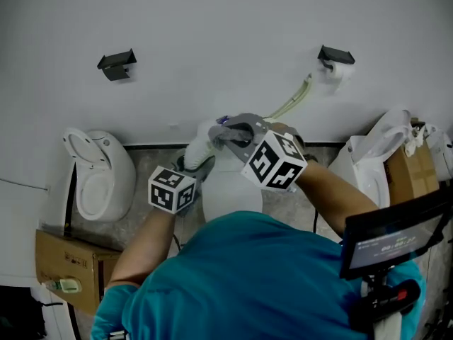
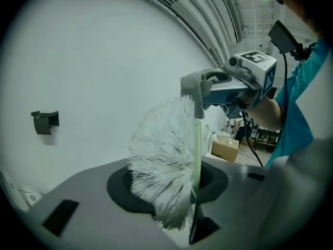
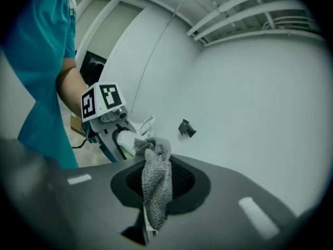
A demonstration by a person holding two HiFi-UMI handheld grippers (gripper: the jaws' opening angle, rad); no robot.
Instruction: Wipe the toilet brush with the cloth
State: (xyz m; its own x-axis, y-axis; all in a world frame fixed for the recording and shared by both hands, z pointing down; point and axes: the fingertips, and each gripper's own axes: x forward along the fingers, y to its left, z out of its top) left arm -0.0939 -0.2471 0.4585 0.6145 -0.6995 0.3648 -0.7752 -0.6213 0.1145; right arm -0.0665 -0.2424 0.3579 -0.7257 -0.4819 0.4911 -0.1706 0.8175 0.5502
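The toilet brush has a white bristle head point(image 2: 164, 155) and a pale green stem point(image 2: 196, 145). My left gripper point(image 2: 196, 215) is shut on the stem just below the bristles and holds the brush up in front of the white wall. In the head view the brush head point(image 1: 200, 142) shows above the left gripper point(image 1: 191, 163), and the stem point(image 1: 291, 103) runs on up to the right. My right gripper point(image 3: 148, 217) is shut on a grey knitted cloth point(image 3: 155, 178). The cloth point(image 1: 239, 124) touches the brush at the top of the bristles, under the right gripper point(image 1: 230, 134).
A white toilet point(image 1: 99, 179) stands at the left and another point(image 1: 371, 158) at the right, with a third white bowl point(image 1: 230, 193) under my hands. A cardboard box point(image 1: 71, 261) sits at lower left. Two dark wall brackets point(image 1: 117, 64) point(image 1: 336, 55) hang above. A screen on a stand point(image 1: 396, 236) is at right.
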